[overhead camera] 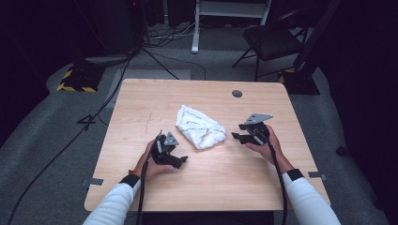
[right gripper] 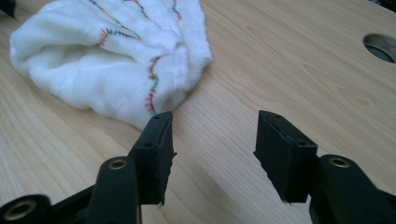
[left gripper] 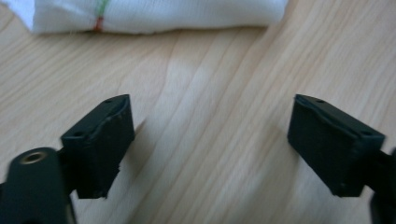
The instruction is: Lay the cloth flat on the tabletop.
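The white cloth (overhead camera: 199, 127) lies bunched on the wooden table (overhead camera: 141, 108), slightly beyond its middle and between my two grippers. In the high view my left gripper (overhead camera: 180, 161) sits near the cloth's near-left side and my right gripper (overhead camera: 236, 136) just beside its right end; neither touches the cloth.

Left gripper view: my left gripper (left gripper: 210, 140) has its jaws set wide apart, with nothing between them but bare table (left gripper: 224, 84). The folded edge of the cloth (left gripper: 187, 16) runs across the top of this view, clear of the fingertips. A short green and red stitch mark is visible on that edge; the high view is too coarse to resolve it.

Right gripper view: my right gripper (right gripper: 212, 140) has its jaws at a moderate gap, narrower than the left, and empty. The cloth (right gripper: 93, 70) lies ahead and to the left; its lower edge meets the left fingertip in this view, and I cannot tell whether they touch. This view resolves multicoloured zigzag stitching across the folds, and the round cable hole (right gripper: 380, 46) in the table at upper right.

The high view alone adds the surroundings: a grey floor (overhead camera: 47, 122), a black chair (overhead camera: 274, 40) beyond the table, and my white sleeves (overhead camera: 117, 201) entering from the bottom edge.
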Demonstrator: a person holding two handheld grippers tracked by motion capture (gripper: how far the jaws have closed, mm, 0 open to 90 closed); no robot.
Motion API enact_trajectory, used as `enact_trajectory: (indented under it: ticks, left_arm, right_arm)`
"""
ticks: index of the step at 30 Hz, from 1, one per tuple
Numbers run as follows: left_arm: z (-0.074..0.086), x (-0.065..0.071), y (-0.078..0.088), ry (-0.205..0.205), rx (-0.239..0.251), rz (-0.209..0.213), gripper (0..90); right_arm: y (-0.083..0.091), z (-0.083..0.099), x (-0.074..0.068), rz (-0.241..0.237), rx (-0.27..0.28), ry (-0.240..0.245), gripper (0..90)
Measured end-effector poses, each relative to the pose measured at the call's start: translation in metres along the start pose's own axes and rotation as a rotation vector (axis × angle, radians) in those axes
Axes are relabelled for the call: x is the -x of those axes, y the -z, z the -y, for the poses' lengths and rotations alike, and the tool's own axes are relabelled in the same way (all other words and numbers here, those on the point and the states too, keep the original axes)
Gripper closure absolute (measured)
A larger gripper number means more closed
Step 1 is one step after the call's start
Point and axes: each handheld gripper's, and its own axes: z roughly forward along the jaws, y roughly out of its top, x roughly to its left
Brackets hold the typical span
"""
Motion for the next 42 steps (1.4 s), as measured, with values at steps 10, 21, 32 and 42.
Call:
enact_trajectory:
  ticks: [10, 21, 32, 42]
  left_arm:
    - [-0.046, 0.007, 0.001, -0.026, 0.148, 0.010, 21.5]
    - [-0.065, -0.001, -0.020, -0.030, 0.127, -0.019, 23.8]
    - [-0.063, -0.006, -0.033, -0.077, 0.023, 0.004, 53.5]
    - [-0.058, -0.010, -0.018, -0.104, 0.025, 0.026, 75.1]
  right_arm:
    - [-0.028, -0.006, -0.011, -0.024, -0.038, -0.006, 48.7]
    - [-0.021, -0.013, -0.023, -0.062, 0.001, 0.034, 48.5]
    - [-0.037, -0.012, -0.035, -0.062, -0.054, 0.054, 53.9]
    - [-0.032, -0.006, -0.037, -0.028, -0.067, 0.094, 80.5]
